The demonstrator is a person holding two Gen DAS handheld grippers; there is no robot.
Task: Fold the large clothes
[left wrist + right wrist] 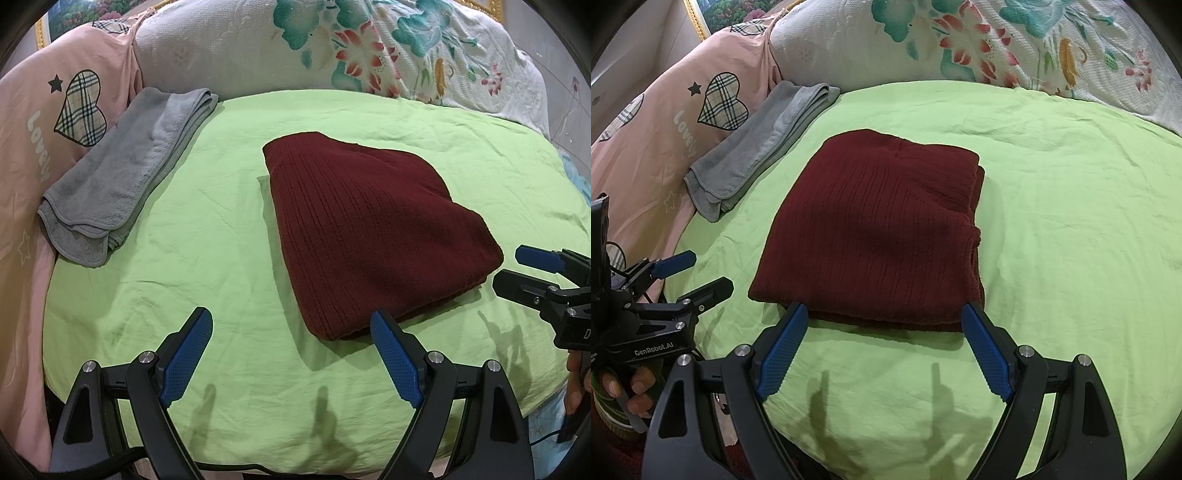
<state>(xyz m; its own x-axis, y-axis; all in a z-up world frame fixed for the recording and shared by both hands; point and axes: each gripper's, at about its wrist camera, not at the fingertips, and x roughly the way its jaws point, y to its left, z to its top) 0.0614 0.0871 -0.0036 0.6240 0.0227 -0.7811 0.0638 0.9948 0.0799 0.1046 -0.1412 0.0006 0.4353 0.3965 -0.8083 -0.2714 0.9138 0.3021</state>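
Blue-padded left hand-held gripper (291, 325) and right hand-held gripper (884, 319) spread wide, grasping nothing, above green bed sheet (1071, 221). Just beyond, folded maroon sweater (879, 236) mid-bed. Farther left, folded grey towel (122, 173) beside pink pillow (33, 122).

We look fwd and steeply down along each gripper's fingers, close above the green sheet (221, 229); left cam has the folded maroon sweater (369, 229) beyond its right finger; right cam has it just ahead betw both fingers; both views share sweater, sheet, grey towel (757, 155).
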